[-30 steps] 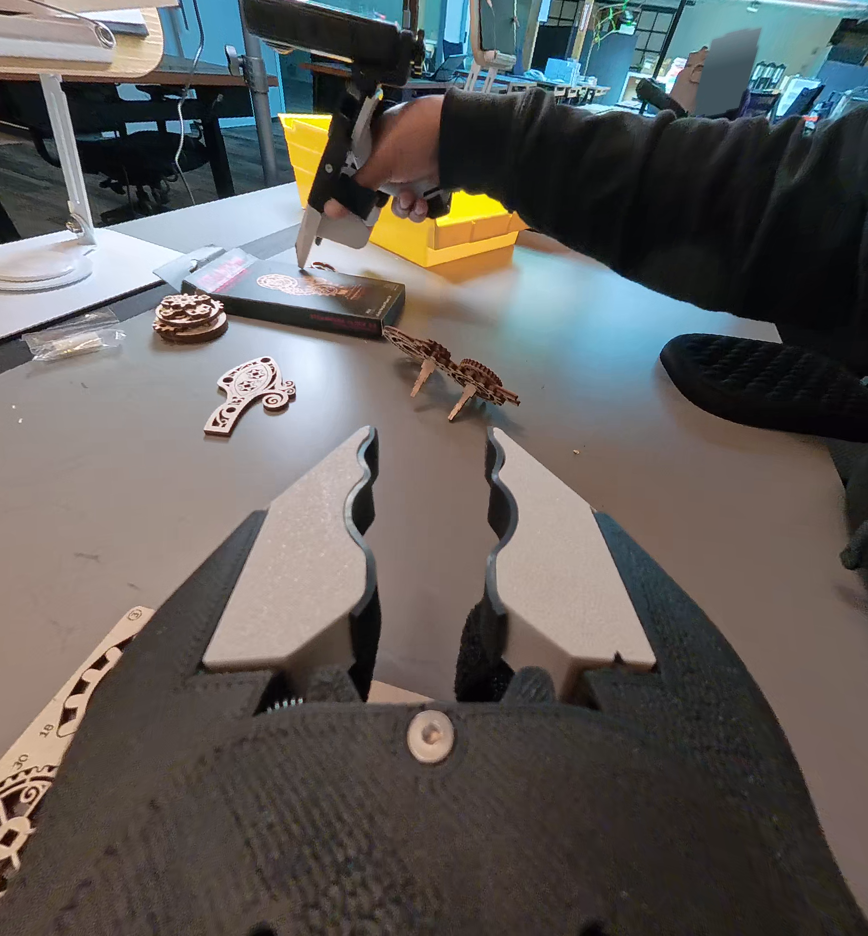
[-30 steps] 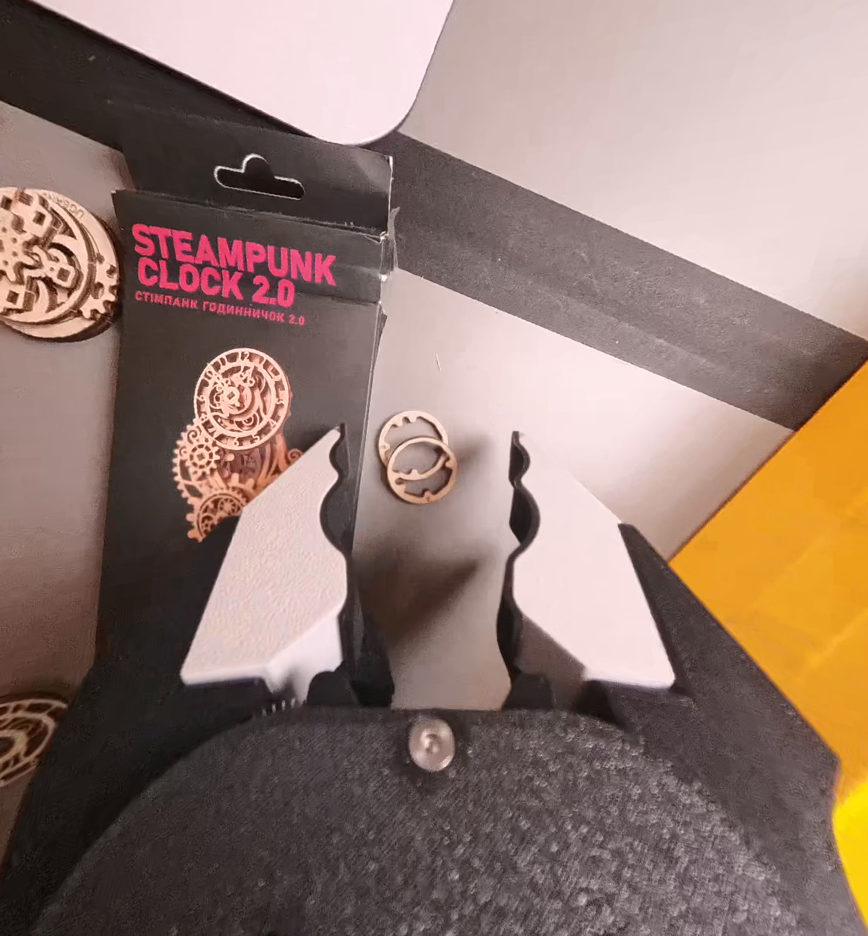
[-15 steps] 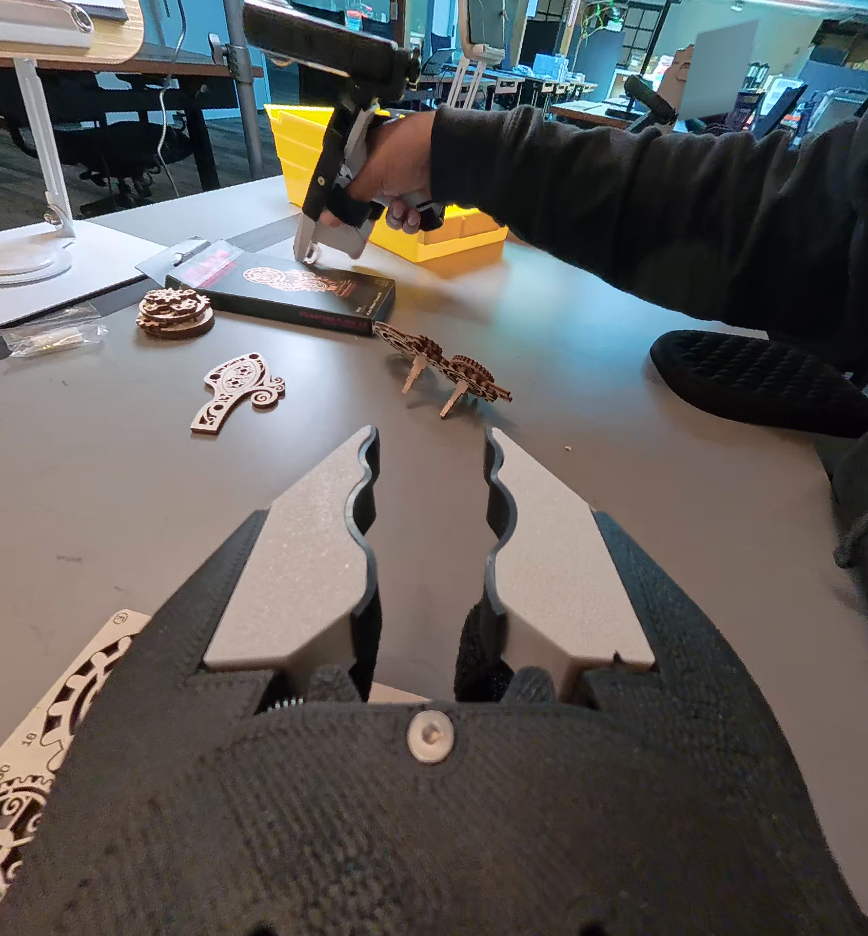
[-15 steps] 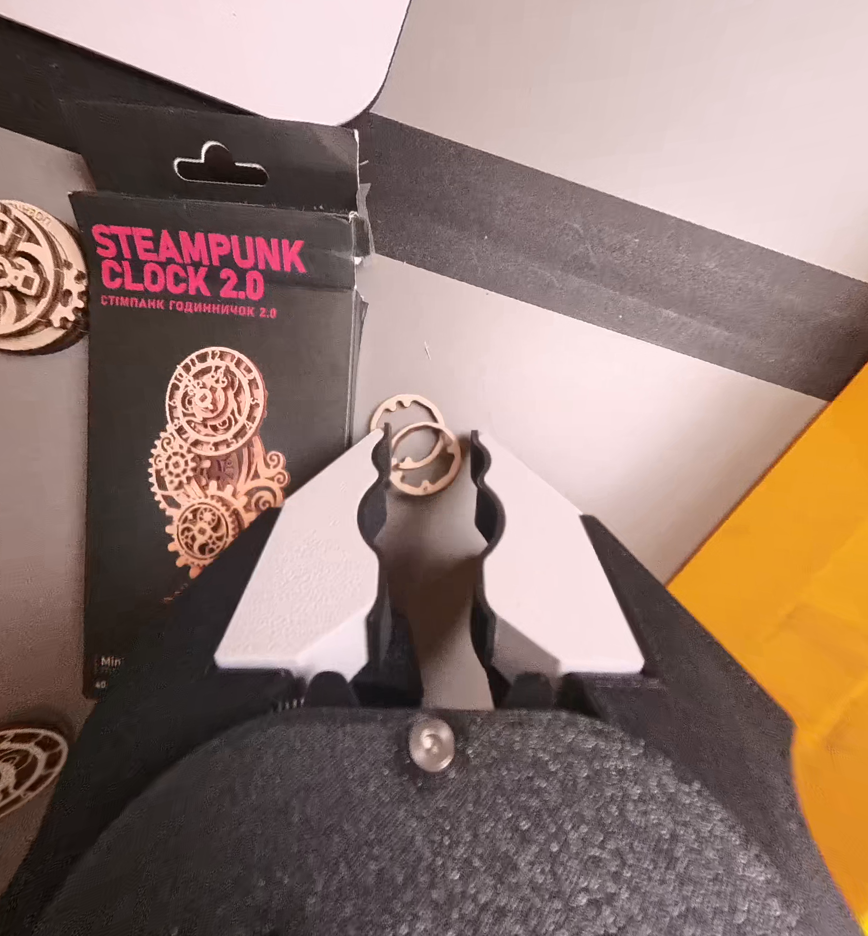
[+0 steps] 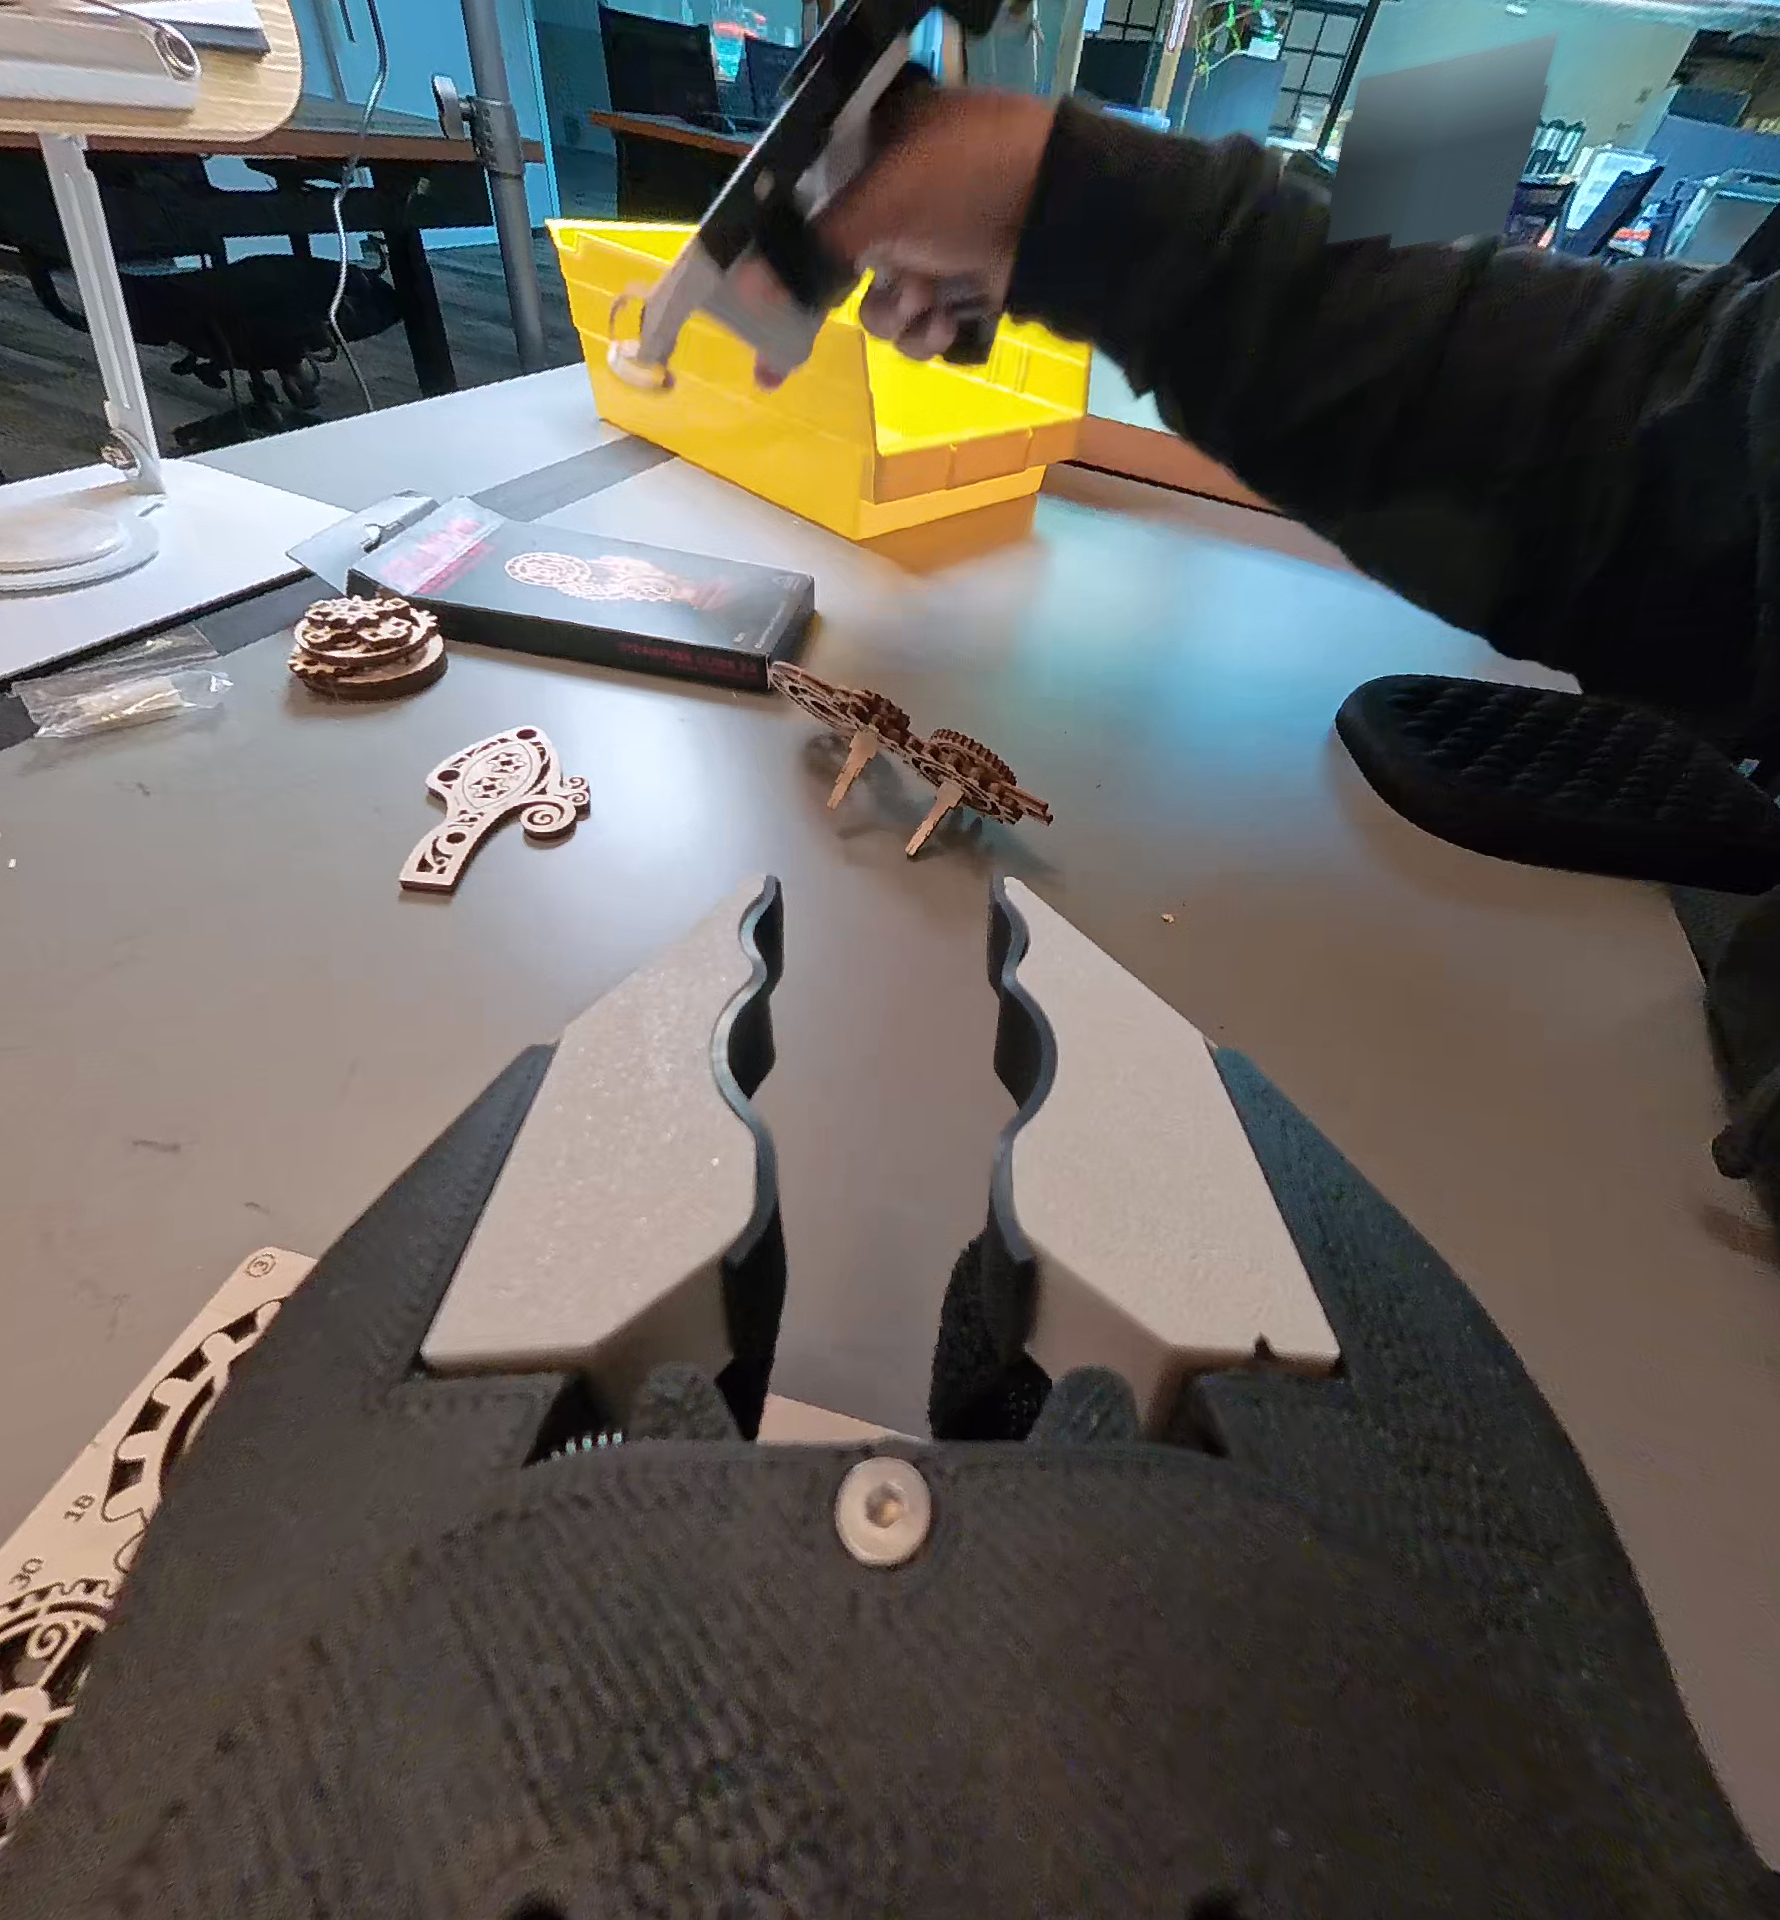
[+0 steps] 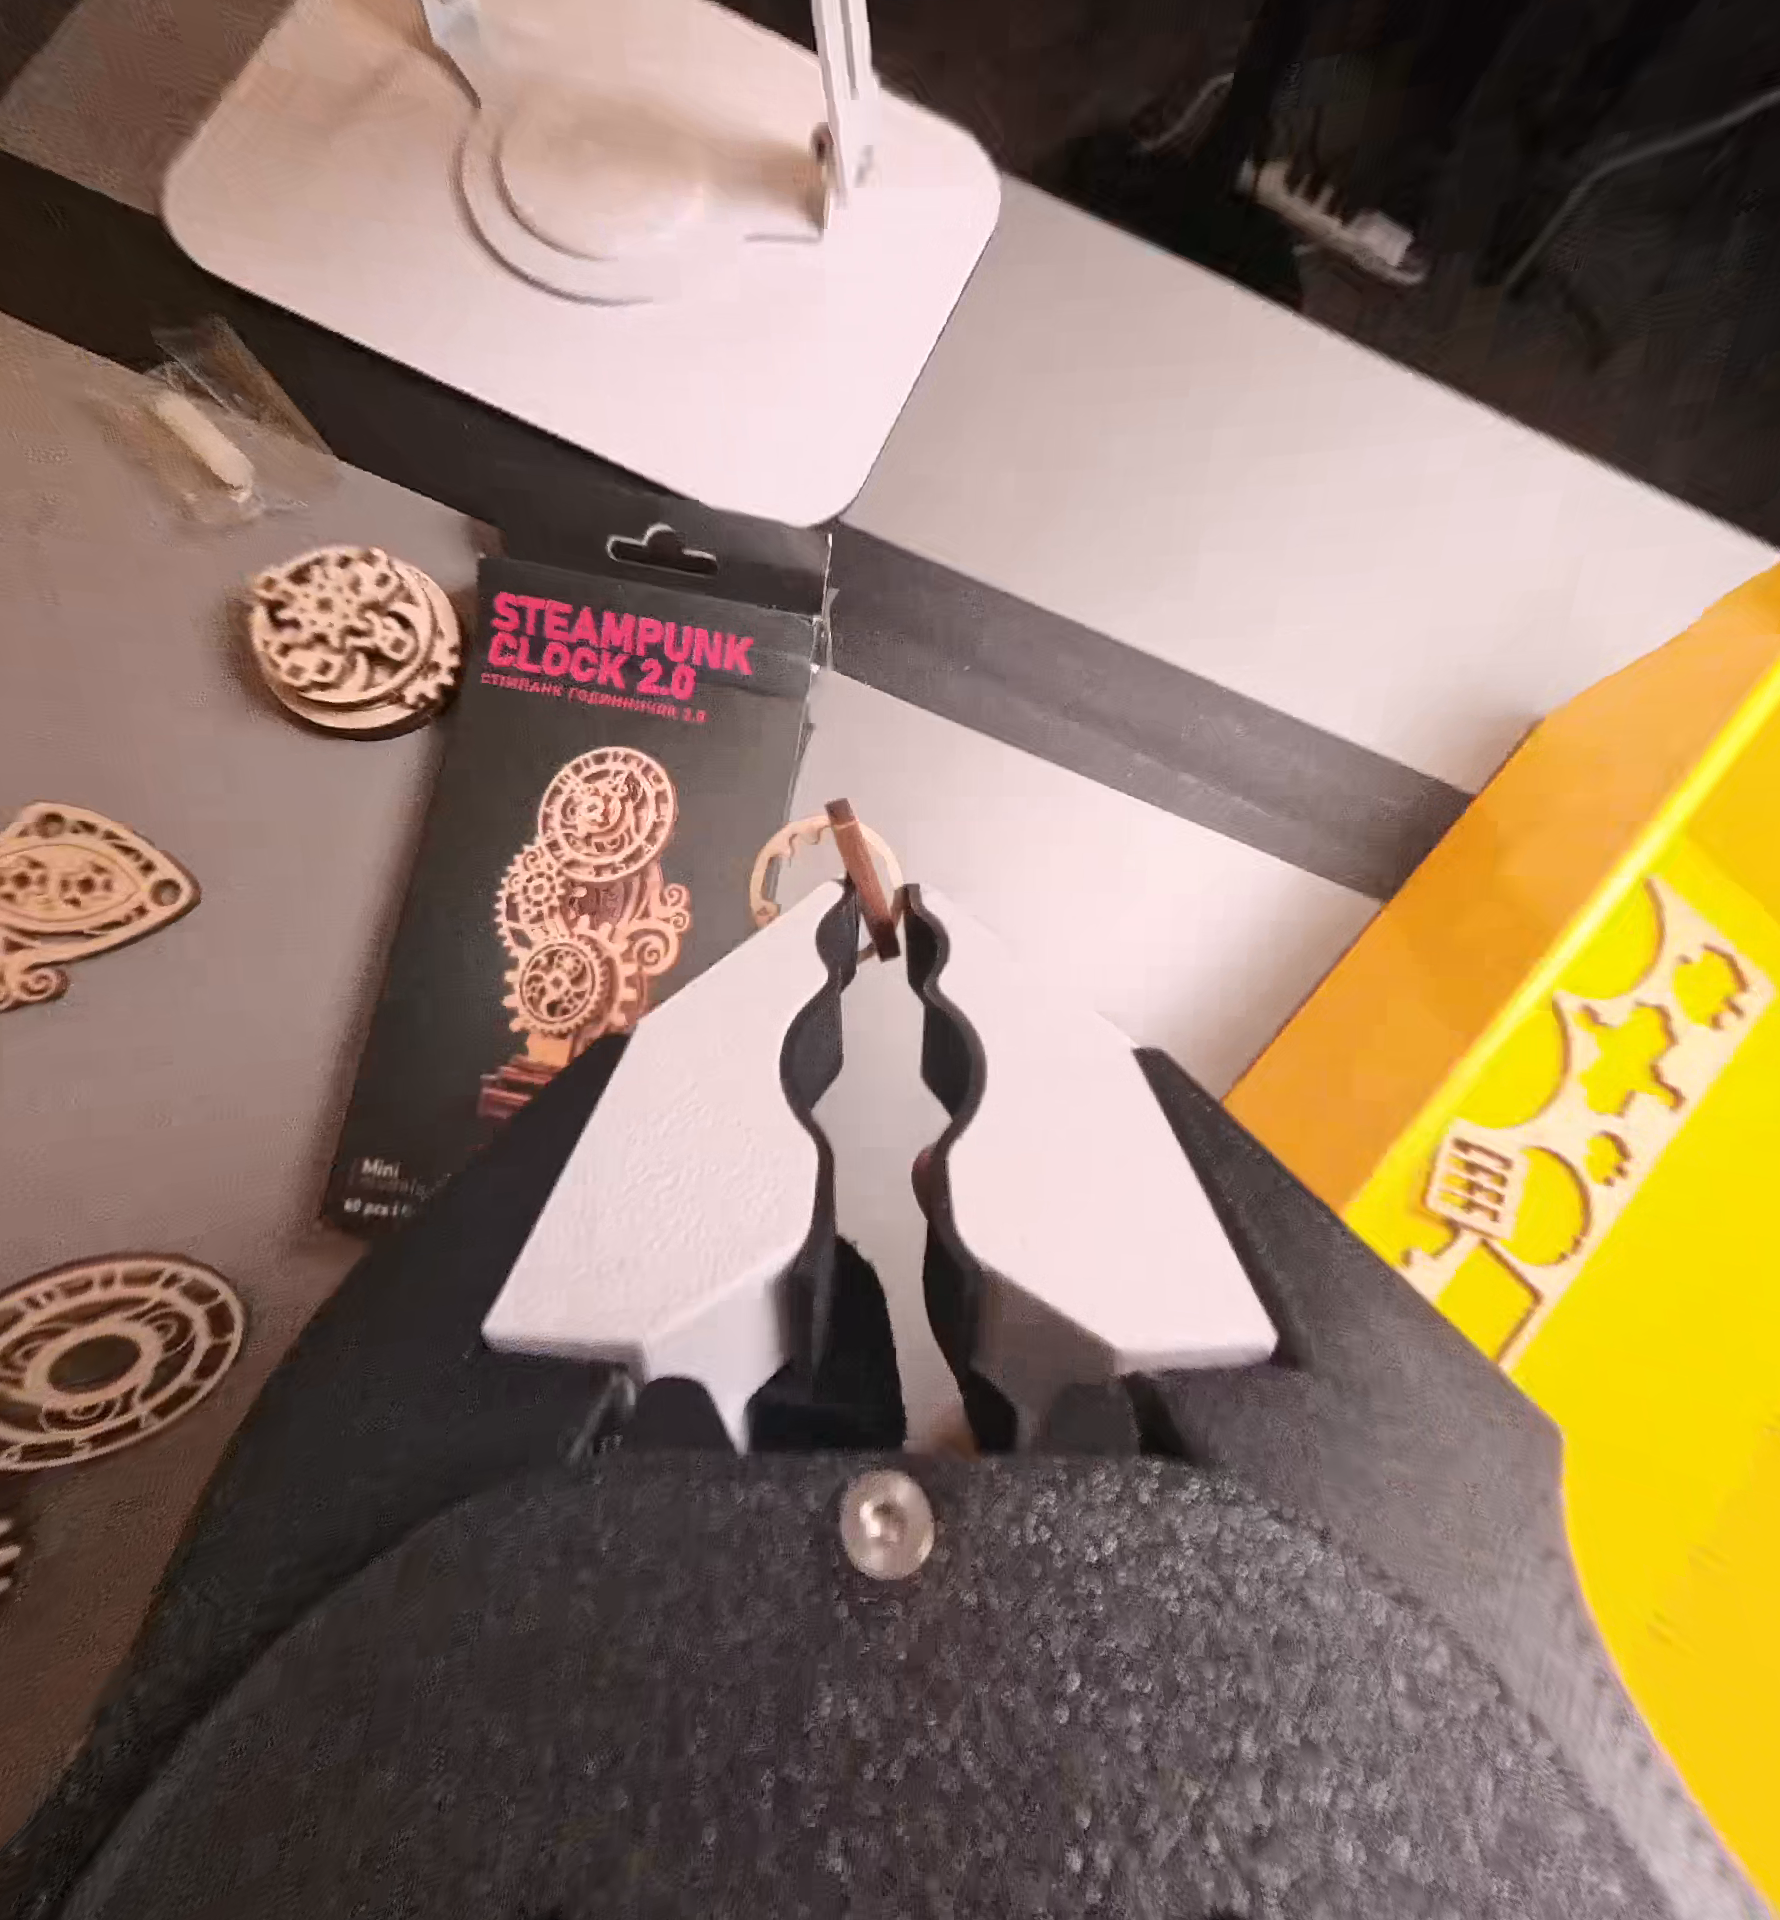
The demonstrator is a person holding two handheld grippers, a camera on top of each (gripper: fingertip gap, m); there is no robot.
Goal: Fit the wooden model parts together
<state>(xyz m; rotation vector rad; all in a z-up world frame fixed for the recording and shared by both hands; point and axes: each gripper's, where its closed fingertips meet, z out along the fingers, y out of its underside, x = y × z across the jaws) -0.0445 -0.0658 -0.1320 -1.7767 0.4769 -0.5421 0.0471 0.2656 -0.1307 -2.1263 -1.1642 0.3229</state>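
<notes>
My right gripper (image 6: pixel 875 906) is shut on a thin wooden ring (image 6: pixel 858 852), seen edge-on between the tips. A second ring (image 6: pixel 784 860) shows right behind it. In the left wrist view the right gripper (image 5: pixel 657 348) is raised in front of the yellow bin (image 5: pixel 834 436), blurred, with the rings at its tips. My left gripper (image 5: pixel 881 904) is open and empty, low over the grey table (image 5: pixel 242 1039). A wooden gear assembly (image 5: pixel 917 743) stands just beyond it. A teardrop-shaped piece (image 5: pixel 491 805) and a round gear stack (image 5: pixel 366 644) lie to the left.
A black kit box (image 5: pixel 595 603) lies behind the parts. A white lamp base (image 5: pixel 34 540) and a small plastic bag (image 5: pixel 117 696) are at the far left. A cut-out wooden sheet (image 5: pixel 13 1662) lies under my left gripper. Another sheet (image 6: pixel 1592 1091) sits in the bin. A sleeve and armrest (image 5: pixel 1551 769) fill the right. Some 35 cm of space lies between my two pairs of fingers. To the teardrop-shaped piece (image 5: pixel 491 805): left tips about 15 cm, right tips about 25 cm. My right wrist view (image 6: pixel 17 881) looks at it from another angle.
My right gripper closed on the ring beside the box and lifted it well above the table. My left gripper stayed open and almost still.
</notes>
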